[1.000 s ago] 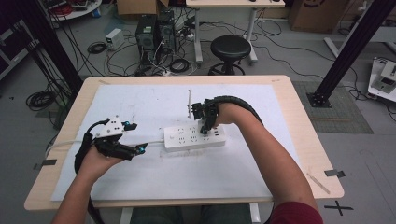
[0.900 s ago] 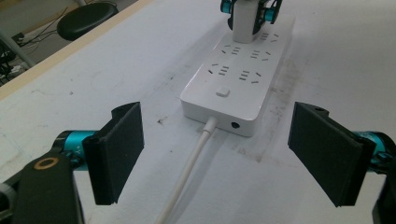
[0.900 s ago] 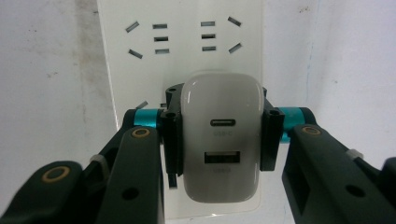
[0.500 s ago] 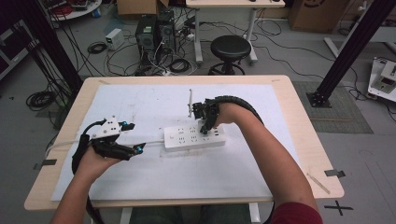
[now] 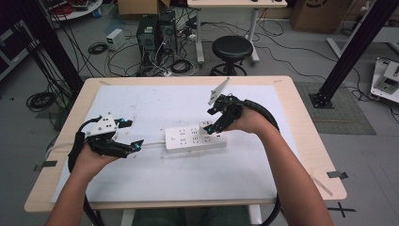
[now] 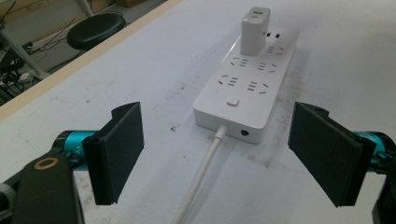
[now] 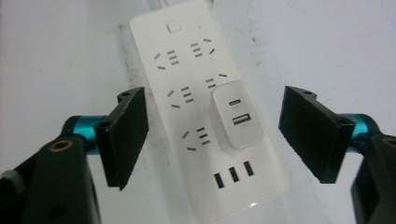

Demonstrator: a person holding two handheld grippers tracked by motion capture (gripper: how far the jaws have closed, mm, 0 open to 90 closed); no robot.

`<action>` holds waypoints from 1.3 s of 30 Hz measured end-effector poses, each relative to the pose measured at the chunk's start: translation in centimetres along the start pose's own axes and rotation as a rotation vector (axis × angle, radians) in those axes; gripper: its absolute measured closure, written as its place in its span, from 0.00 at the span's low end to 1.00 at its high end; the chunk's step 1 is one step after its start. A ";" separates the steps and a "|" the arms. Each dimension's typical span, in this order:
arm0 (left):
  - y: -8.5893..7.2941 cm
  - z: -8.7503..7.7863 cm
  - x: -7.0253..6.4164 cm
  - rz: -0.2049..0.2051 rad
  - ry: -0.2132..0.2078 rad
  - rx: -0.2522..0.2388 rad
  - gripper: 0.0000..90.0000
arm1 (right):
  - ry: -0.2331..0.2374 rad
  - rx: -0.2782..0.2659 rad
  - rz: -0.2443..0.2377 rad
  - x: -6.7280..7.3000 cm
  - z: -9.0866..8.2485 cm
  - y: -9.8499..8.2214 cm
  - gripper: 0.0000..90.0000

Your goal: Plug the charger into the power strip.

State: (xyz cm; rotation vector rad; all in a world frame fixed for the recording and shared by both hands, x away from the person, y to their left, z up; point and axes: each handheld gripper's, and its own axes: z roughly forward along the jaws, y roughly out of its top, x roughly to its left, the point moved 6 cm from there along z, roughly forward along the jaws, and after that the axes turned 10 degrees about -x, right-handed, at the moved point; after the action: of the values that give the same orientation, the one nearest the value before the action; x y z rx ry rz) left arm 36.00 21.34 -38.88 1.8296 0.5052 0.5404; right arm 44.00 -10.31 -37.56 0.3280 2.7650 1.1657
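With the white square USB charger block (image 7: 237, 114) seated in the white plastic power strip (image 5: 195, 138) at centre frame of the high view, the right gripper (image 5: 217, 118) sits just above the strip's right end. Its jaws have just been opening, now wide, nothing between them, charger apart from both pads. Left gripper (image 5: 129, 135), centre left, jaws wide too, empty, pointing at the strip's white cord (image 6: 201, 175). Risk: charger may be only half seated; pads brushing it on the way out could tip it. Strip isn't pinned, so a cord snag would drag it across the white table mat (image 5: 141, 103).
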 end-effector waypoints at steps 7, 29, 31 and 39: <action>-0.2 -0.3 0.1 0.000 -0.012 -0.020 0.20 | -0.091 -0.172 0.113 1.2 -2.4 -2.7 0.21; -0.4 -0.1 -0.4 0.007 -0.032 -0.029 0.20 | -0.228 -0.362 0.236 3.4 -5.0 -8.3 0.21; -0.3 -0.1 -0.5 0.009 -0.034 -0.028 0.20 | -0.226 -0.360 0.234 3.3 -5.0 -8.2 0.21; -0.3 0.4 -0.6 0.011 -0.039 -0.020 0.20 | -0.228 -0.361 0.238 2.9 -5.0 -8.1 0.21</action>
State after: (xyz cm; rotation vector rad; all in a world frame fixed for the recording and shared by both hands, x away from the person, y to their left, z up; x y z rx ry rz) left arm 35.76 20.79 -39.33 1.8214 0.4621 0.5152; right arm 38.97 -18.56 -39.96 0.7098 2.3114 1.5413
